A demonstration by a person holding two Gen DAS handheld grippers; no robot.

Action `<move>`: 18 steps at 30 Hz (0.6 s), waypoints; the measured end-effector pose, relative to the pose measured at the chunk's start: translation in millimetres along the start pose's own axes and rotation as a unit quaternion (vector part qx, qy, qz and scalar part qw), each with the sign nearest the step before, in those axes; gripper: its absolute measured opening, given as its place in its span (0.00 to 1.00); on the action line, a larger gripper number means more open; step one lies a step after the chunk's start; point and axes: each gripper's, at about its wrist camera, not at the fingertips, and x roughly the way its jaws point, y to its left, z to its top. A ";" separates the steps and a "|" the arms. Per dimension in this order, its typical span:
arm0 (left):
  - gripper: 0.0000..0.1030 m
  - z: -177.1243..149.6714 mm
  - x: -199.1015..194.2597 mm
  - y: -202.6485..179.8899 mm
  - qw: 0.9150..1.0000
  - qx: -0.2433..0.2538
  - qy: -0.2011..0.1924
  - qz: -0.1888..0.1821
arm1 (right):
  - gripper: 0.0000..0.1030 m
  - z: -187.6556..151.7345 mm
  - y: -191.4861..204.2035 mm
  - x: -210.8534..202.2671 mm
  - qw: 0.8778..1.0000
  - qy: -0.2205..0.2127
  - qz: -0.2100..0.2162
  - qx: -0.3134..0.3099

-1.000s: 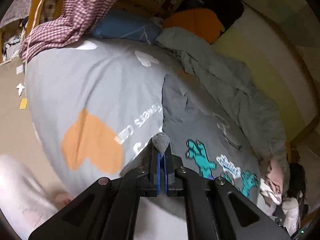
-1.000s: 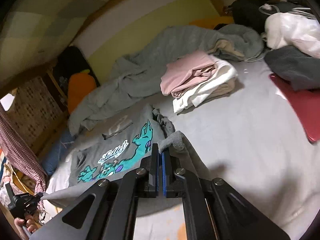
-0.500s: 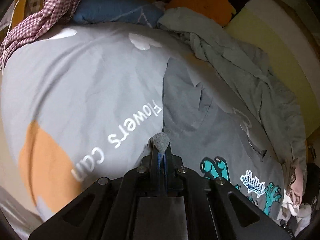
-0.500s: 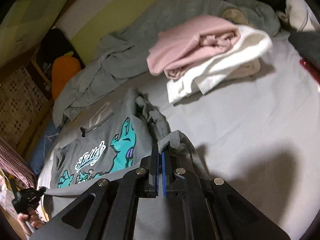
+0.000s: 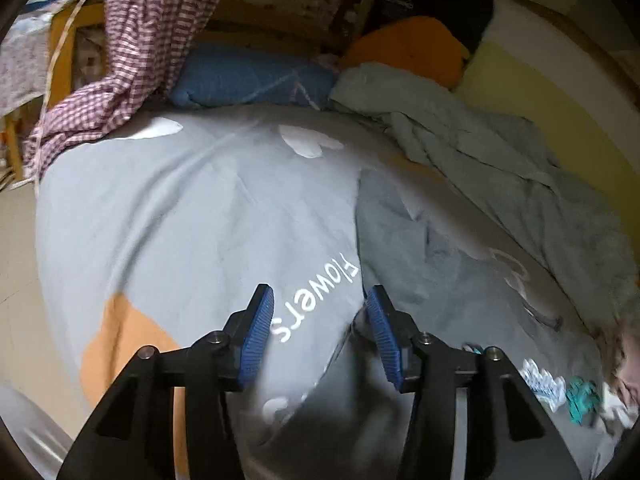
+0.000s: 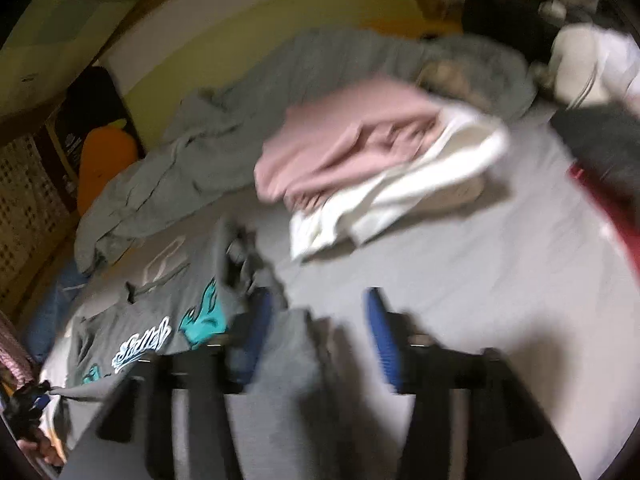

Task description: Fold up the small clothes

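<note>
both tongs, clenched on the grey shirt (image 5: 460, 280) edge a second ago, are opening: left tongs (image 5: 318, 330), right tongs (image 6: 316, 334). shirt is released flat on the bed (image 6: 460, 280), at 10 o'clock in the right view; fold is judged laid.

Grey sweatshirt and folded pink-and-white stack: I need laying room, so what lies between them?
Only bare grey bedsheet between grey sweatshirt and stack, right wrist view.

The left gripper (image 5: 318, 330) fills the lower centre of its frame, pointing downward, jaws opening, blue pads (image 5: 256, 336) apart. The right gripper (image 6: 316, 344), blurred at lower centre of its frame, is likewise opening, its pads gripping nothing.
</note>
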 end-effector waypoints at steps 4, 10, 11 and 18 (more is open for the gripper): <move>0.52 -3.0 -16.7 0.2 0.995 0.035 0.036 -0.082 | 0.53 -0.7 -1.3 -24.7 0.998 0.017 0.040 -0.036; 0.55 -33.7 -23.5 19.6 0.990 0.038 0.106 -0.081 | 0.53 -31.0 -14.8 -30.3 0.994 0.085 0.056 -0.029; 0.55 -40.3 -19.9 27.2 0.989 0.022 0.123 -0.081 | 0.53 -37.9 -21.1 -28.6 0.993 0.099 0.059 -0.017; 0.21 -55.8 -21.0 23.0 0.986 0.040 0.131 -0.094 | 0.08 -53.5 -40.5 -1.7 0.976 0.166 0.126 0.060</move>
